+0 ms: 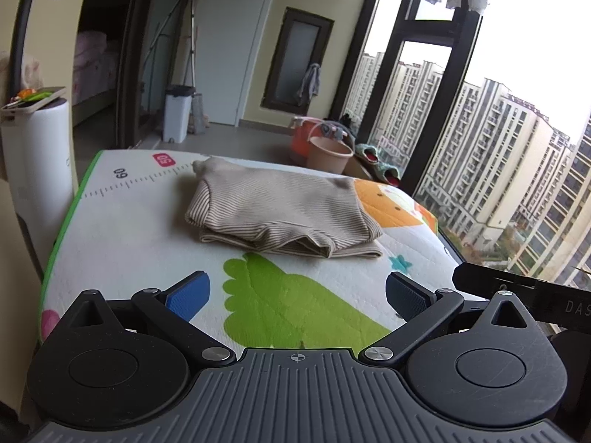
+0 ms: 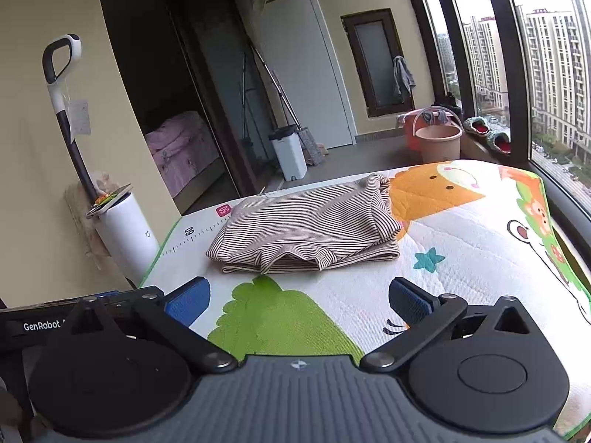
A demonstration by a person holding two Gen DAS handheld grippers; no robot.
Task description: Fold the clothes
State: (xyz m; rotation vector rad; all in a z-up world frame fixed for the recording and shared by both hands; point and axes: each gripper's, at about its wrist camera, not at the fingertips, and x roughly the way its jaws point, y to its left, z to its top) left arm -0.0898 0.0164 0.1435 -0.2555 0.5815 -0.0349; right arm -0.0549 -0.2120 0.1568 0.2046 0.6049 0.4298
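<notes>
Left claw: black two-finger left gripper (image 1: 297, 295) with blue ribbed pads (image 1: 190, 293), released, jaws spread wide, nothing between them; hovers over the mat.
Right claw: black two-finger right gripper (image 2: 298, 301), same blue pads (image 2: 189, 301), also released and empty; its body shows at the right edge of the left wrist view.
Surface under claws: quilted white play mat (image 1: 122, 243) with cartoon prints, green border and a printed ruler strip; stitched, slightly cushioned, matte. Green leaf-shaped print lies directly between each claw's fingers.
Task thing: beige-and-brown fine-striped knit garment (image 1: 280, 208), lying ahead of both claws, near but not touching them, roughly centred. Seen again in the right wrist view (image 2: 306, 227).
Garment state: already doubled into a flat, roughly rectangular stack of several layers; hems face the claws, folded edge on the far side. One small bump of cloth sticks up at the far left corner.
Handling judgement: light, soft, limp; ribbed jersey likely stretches and drapes, no stiffness to hold shape when lifted. Not fragile. Layers may slide apart if only the top one is pinched.
Where to grip (judgement): the two near corners, one per claw, pinching all layers together at the hem.
Progress judgement: fold looks mostly done; perhaps one more fold or a tidy.
Beyond mat: pinkish plastic bucket (image 2: 437, 142) on the floor, well apart, ahead of the claws.
</notes>
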